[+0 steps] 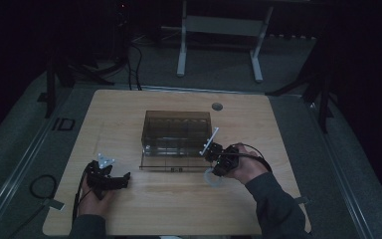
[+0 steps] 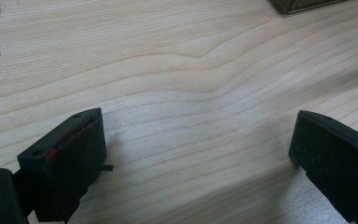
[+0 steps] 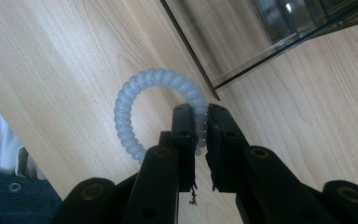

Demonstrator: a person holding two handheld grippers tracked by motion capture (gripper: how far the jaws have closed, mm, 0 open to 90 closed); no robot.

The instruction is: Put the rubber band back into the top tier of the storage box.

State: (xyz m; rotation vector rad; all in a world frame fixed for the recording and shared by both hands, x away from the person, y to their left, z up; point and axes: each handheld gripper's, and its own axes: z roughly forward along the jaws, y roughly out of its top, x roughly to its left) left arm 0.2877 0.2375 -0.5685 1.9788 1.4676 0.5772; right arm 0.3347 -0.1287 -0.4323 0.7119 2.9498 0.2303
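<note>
My right gripper [image 3: 204,122] is clamped on one side of a pale coiled hair tie [image 3: 135,100] that lies on the desk [image 1: 179,209] just off the near right corner of the smoked clear box [image 1: 176,130]. Light, springy and slick, the tie looks likely to stretch or twist free, so a pinch straight across a single strand of the coil seems safest. My right hand angles down beside the box's lowered front flap [image 1: 174,168], while my left gripper [image 2: 196,154] rests wide apart and empty near the front left edge.
</note>
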